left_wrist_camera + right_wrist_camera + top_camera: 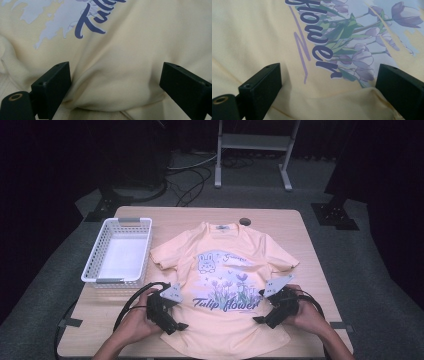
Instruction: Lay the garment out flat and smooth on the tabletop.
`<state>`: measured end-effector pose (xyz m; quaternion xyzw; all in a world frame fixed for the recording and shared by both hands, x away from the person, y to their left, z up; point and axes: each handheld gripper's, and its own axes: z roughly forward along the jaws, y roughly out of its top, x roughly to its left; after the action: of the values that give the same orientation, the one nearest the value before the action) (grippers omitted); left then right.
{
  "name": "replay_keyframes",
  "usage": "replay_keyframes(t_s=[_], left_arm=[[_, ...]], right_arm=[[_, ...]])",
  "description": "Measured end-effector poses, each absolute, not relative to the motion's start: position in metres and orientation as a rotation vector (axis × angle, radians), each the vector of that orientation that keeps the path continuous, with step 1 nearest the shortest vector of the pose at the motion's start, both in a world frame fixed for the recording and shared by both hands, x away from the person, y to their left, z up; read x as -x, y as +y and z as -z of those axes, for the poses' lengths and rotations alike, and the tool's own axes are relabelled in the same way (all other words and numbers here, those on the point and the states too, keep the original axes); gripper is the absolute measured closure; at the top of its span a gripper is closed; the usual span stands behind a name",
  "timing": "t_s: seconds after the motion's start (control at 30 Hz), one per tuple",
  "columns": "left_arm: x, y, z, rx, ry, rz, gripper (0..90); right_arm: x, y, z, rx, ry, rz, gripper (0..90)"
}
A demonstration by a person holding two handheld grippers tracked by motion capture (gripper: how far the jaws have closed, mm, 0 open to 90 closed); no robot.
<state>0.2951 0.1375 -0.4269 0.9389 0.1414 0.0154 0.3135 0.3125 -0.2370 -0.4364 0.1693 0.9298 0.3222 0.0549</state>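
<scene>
Yellow cotton T-shirt (222, 285) lay spread flat in the middle of the wooden table (310, 270), print side up. The left gripper (176, 324) rested at its lower left edge with jaws spread wide over a raised fold, perhaps touching the cloth. The right gripper (261, 319) stood released at the lower right edge. Beside the shirt's left sleeve stood a white basket (95, 262).

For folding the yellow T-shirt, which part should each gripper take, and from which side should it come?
Probably the T-shirt is best taken at its two side edges near the hem: left gripper from the left, right gripper from the right. It lies flat, print up, and raised folds of cloth already sit between both pairs of open jaws.
</scene>
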Motion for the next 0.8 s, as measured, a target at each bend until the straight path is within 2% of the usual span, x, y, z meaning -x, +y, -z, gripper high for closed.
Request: replay_keyframes(t_s=[0.6, 0.8], left_arm=[[-0.335, 0.122, 0.428, -2.441, 0.397, -0.063, 9.8], [-0.334, 0.113, 0.424, -2.384, 0.375, -0.060, 9.8]], right_arm=[[-0.339, -0.247, 0.436, -0.594, 2.797, -0.979, 6.3], [-0.345, -0.251, 0.427, -0.674, 2.714, -0.994, 6.8]])
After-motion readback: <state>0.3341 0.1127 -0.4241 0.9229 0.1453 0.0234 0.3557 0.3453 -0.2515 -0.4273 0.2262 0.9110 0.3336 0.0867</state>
